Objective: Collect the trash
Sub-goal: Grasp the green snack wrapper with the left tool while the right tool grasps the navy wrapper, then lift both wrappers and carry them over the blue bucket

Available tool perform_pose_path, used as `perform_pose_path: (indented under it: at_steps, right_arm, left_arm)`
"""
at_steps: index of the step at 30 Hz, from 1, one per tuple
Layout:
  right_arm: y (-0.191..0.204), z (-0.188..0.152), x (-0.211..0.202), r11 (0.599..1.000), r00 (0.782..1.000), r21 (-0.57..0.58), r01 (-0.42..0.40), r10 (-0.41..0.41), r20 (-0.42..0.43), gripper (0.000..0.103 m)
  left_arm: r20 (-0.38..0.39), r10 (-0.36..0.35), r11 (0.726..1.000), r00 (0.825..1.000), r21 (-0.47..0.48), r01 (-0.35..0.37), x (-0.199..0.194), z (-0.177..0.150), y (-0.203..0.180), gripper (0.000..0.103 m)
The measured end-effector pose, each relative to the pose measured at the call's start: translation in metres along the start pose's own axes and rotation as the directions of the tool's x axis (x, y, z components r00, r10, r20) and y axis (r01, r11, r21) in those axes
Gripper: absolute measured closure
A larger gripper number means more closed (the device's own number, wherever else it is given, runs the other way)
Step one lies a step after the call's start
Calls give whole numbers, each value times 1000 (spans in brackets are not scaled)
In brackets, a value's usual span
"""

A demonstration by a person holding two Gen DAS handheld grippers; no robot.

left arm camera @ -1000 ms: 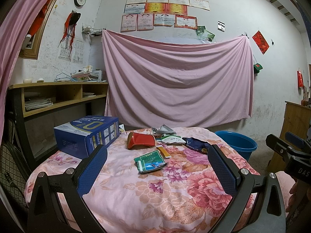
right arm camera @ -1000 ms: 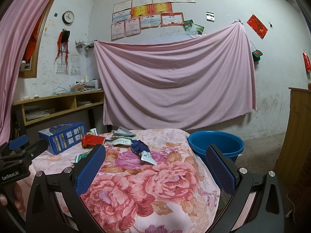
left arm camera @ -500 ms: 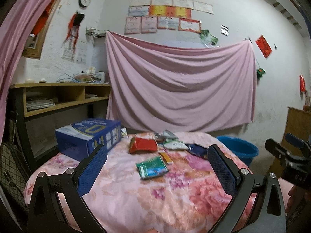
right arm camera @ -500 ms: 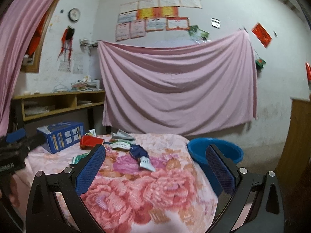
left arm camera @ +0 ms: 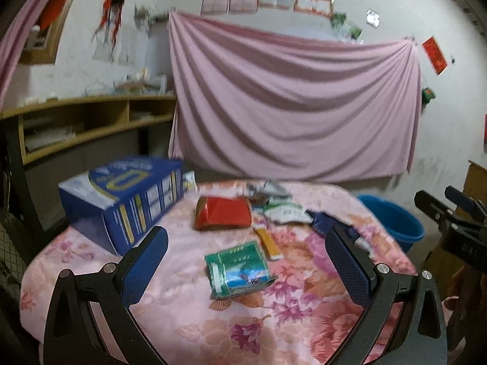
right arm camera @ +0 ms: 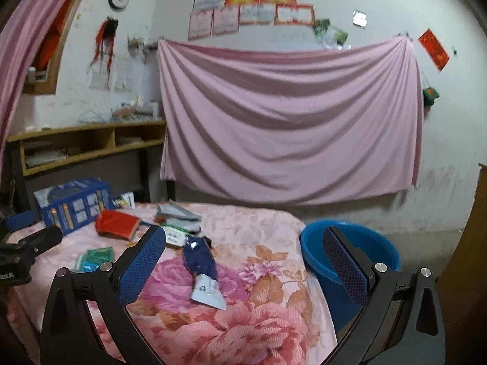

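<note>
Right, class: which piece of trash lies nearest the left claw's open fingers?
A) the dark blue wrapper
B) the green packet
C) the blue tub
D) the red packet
B: in the left wrist view, the green packet lies between the left claw fingers, ahead of the red packet.

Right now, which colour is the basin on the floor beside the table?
The basin is blue; it shows best in the right wrist view.

1. We are looking at the left gripper [left arm camera: 246, 263]: black Y-shaped arms, blue textured pads [left arm camera: 145, 266], silver screws near the joints.
2. We are seeing the right gripper [right arm camera: 243, 263] built alike, black frame, blue dimpled pads [right arm camera: 141, 264].
3. White lettering is showing on its black body at far right, too blurred to read.
</note>
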State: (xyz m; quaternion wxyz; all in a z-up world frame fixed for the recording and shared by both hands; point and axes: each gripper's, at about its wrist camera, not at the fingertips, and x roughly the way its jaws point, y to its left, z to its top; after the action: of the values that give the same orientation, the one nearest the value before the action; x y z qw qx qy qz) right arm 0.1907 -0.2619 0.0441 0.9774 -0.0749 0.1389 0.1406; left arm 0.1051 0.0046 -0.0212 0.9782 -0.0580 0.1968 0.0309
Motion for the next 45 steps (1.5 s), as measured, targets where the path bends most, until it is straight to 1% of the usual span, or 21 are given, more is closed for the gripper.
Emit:
perform_pose_path:
  at_steps: [4, 8, 10, 13, 17, 21, 22, 24, 27, 28, 29, 30, 31, 32, 33, 34, 38, 39, 40, 44, 45]
  right_arm:
    - [-4, -1, 30, 999, 992, 1, -49, 49, -114, 0]
    - [-5, -5, 54, 997, 977, -12, -77, 73, -203, 0]
    - [-5, -8, 65, 995, 964, -20, -97, 89, -252, 0]
    - [-4, -12, 85, 989, 928, -11, -145, 132, -348, 0]
    - [-1, -15, 102, 982, 891, -16, -186, 162, -424, 0]
    - [4, -17, 119, 973, 850, -21, -229, 189, -491, 3]
    - [5, -18, 123, 970, 841, -26, -240, 194, -505, 4]
    - [9, -18, 128, 967, 832, -38, -251, 195, -519, 6]
    - [11, -17, 137, 962, 818, -39, -272, 209, -536, 11]
    - [11, -17, 141, 959, 811, -34, -281, 218, -542, 15]
    - [12, -17, 146, 955, 801, -25, -295, 233, -552, 19]
    - [13, -18, 149, 952, 793, -19, -304, 242, -559, 27]
    - [14, -18, 152, 949, 784, -13, -315, 253, -567, 34]
    - [16, -18, 156, 945, 774, -8, -327, 263, -577, 38]
    - [17, -19, 157, 942, 767, -5, -335, 270, -583, 39]
    - [18, -20, 158, 938, 760, -3, -346, 278, -588, 44]
    - [21, -20, 157, 933, 755, -6, -359, 287, -590, 58]
    - [21, -20, 156, 933, 754, -2, -360, 290, -589, 65]
    - [20, -20, 156, 932, 752, 4, -363, 295, -590, 70]
    - [18, -19, 152, 930, 755, 19, -367, 310, -578, 70]
    - [17, -18, 149, 930, 759, 18, -368, 312, -571, 70]
  left_arm:
    - [-113, 1, 999, 994, -36, -5, 24, -1, 8, 2]
    - [-207, -5, 997, 978, -73, -10, 46, 0, 12, 2]
    - [-245, 14, 997, 969, -75, -33, 56, 0, 13, 2]
    - [-297, 6, 995, 955, -90, -34, 67, -1, 15, 2]
    - [-363, -18, 993, 932, -112, -25, 80, -6, 16, 2]
    - [-424, -18, 993, 906, -115, -34, 90, -10, 17, 4]
    - [-427, -10, 994, 904, -104, -38, 91, -10, 16, 4]
    - [-432, 0, 996, 902, -82, -40, 94, -10, 14, 4]
    - [-443, 12, 997, 896, -59, -42, 98, -9, 13, 9]
    - [-445, 13, 998, 896, -53, -41, 99, -9, 13, 14]
    - [-444, 14, 998, 896, -48, -39, 100, -9, 13, 21]
    - [-447, 18, 999, 894, -37, -39, 100, -8, 14, 26]
    - [-448, 22, 999, 894, -27, -39, 101, -8, 13, 33]
    - [-449, 24, 999, 893, -20, -37, 102, -8, 13, 38]
    - [-449, 22, 999, 893, -16, -33, 102, -8, 13, 40]
    - [-450, 17, 1000, 893, -14, -26, 102, -8, 14, 40]
    - [-436, -5, 999, 900, -37, -12, 99, -8, 18, 41]
    - [-432, -9, 999, 902, -45, -12, 98, -8, 18, 41]
    - [-425, -11, 998, 905, -54, -13, 96, -8, 19, 41]
    - [-399, -26, 996, 916, -85, -8, 89, -8, 20, 41]
    - [-393, -26, 996, 919, -88, -9, 87, -8, 20, 41]
